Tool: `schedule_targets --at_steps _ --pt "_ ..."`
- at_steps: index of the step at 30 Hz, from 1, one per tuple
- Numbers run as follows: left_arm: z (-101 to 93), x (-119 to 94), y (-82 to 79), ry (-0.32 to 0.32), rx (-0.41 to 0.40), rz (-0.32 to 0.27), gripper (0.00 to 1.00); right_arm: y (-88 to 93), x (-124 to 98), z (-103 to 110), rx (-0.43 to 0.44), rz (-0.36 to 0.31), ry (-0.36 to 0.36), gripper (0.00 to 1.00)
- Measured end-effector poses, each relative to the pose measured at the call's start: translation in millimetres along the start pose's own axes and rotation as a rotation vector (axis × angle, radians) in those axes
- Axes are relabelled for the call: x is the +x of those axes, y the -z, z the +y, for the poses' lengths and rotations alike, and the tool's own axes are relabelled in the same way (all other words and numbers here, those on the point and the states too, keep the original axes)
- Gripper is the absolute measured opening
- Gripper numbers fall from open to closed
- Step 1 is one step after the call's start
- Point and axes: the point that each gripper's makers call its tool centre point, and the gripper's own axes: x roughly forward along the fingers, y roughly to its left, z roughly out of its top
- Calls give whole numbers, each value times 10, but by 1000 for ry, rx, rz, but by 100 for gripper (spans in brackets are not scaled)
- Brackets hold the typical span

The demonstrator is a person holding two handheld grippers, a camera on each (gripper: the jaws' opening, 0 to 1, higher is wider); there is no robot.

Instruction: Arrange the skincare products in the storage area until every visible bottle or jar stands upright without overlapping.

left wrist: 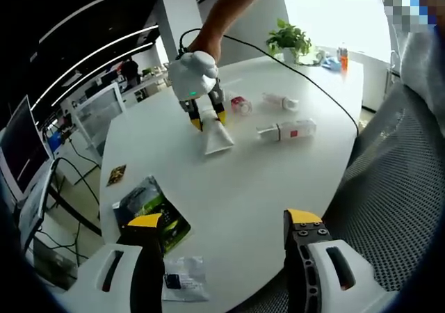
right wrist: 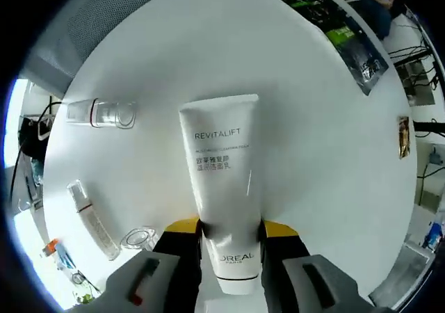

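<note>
White tube (right wrist: 221, 188) fills the frame's centre, pinched near its cap by the right tongs (right wrist: 229, 231) over the surface (right wrist: 313, 153). The left tongs (left wrist: 226, 222) stand spread at the bottom of their frame.

White round table (left wrist: 250, 188). Near left edge: green-and-black foil packet (left wrist: 149, 212), flat; clear plastic bag (left wrist: 182, 279) just nearer; small dark-and-gold sachet (left wrist: 116, 174) farther left. Potted green plant (left wrist: 292, 40) at far side. Black cable (left wrist: 299, 76) crosses tabletop. Grey mesh chair (left wrist: 393, 188) right.
</note>
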Motion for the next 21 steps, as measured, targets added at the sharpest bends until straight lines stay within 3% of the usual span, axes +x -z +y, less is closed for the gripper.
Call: schedule_targets --at_steps 4,7,10,11,14,21 --pt "10 -3 -1 -4 -2 -1 65 11 -14 13 15 -14 7 22" --pt "15 -5 -4 -6 -3 -2 65 -11 -57 5 176 -86 14 13" --pt "14 -3 -2 -6 -1 0 65 9 -126 -98 257 -113 72 8" --pt "16 -2 -4 -6 -2 -1 65 -1 -156 -76 298 -125 48 7" --pt "18 -1 -2 -6 -4 0 65 -22 -237 -143 312 -154 85 6" --pt "13 -1 -6 -5 2 -1 66 -60 -598 -367 456 -272 219 7"
